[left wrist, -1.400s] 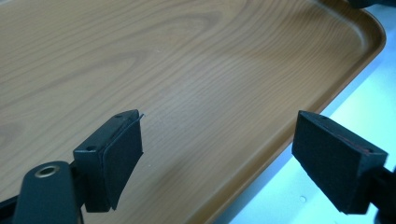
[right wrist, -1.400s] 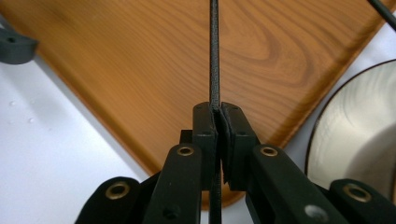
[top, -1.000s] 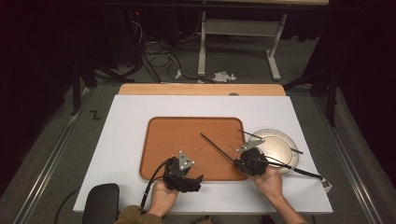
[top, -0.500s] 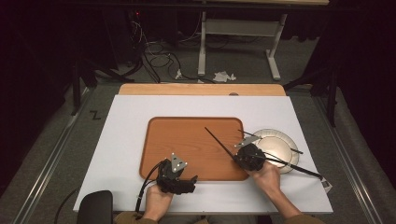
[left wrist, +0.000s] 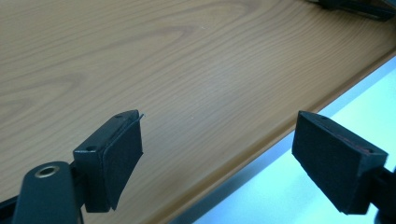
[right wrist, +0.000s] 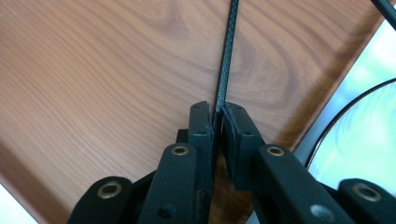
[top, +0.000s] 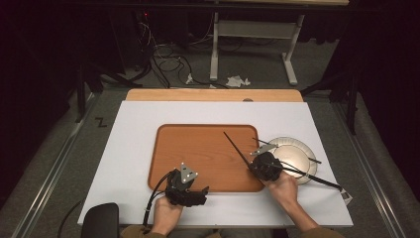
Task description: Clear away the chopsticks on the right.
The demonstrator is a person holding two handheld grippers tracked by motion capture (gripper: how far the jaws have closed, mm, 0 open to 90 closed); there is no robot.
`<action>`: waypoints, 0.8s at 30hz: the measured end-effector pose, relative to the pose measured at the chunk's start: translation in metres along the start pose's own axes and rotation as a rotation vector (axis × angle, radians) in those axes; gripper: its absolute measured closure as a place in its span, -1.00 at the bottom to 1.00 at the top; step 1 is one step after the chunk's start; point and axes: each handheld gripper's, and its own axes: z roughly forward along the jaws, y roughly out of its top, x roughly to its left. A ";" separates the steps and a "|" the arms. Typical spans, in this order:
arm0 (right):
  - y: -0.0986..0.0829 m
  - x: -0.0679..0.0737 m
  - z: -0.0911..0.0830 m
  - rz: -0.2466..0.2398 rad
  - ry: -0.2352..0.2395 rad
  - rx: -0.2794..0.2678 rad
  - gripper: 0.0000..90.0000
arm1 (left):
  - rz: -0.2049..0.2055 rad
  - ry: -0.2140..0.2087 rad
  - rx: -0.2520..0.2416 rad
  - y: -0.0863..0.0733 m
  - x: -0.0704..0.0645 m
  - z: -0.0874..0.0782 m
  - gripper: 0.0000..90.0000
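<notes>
Fingers of the right gripper are clenched on a thin black rod, which slants up and away over the wooden tray. The plate sits just right of the tray, with other rods lying across it. The left gripper has its fingers spread apart, holding nothing, above the tray's near edge on the white worktop.

Hardly anything can be read; one dark mark shaped like the letter Z lies on the grey floor just left of the table; the wooden tray, the plate and both grippers carry no lettering, label, brand or number that can be made out.
</notes>
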 end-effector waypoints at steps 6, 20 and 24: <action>-0.002 0.002 -0.003 -0.006 0.005 -0.009 0.66 | 0.000 -0.003 0.003 0.000 -0.001 0.002 -0.63; -0.014 0.003 -0.036 -0.004 0.070 -0.128 0.50 | 0.039 -0.043 0.007 0.009 -0.007 0.011 -0.63; -0.020 -0.002 -0.049 0.002 0.072 -0.157 0.51 | 0.050 -0.054 0.008 0.012 -0.009 0.015 -0.63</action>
